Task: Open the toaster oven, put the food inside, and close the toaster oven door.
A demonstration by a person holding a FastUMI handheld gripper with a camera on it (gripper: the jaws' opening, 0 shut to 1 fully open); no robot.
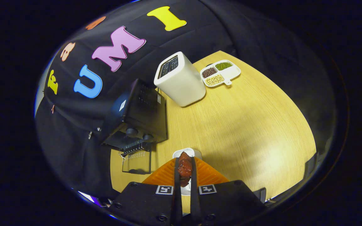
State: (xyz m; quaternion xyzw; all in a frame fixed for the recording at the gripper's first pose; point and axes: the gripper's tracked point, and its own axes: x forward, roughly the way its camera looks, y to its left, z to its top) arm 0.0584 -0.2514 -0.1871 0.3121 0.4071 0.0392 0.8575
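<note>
Gripper fingers clamping reddish-brown food piece between them, hanging over small white dish on wooden table. Black toaster oven sitting ahead-left, door lying open. White toaster, bean tray sitting beyond.

Black toaster oven stands on the wooden surface against the booth wall, two round knobs on its front, its glass door lowered flat and its wire rack visible at the mouth. Reddish-brown food piece, lumpy and glossy, is clamped between both fingers of the claw, just right of the open door.
</note>
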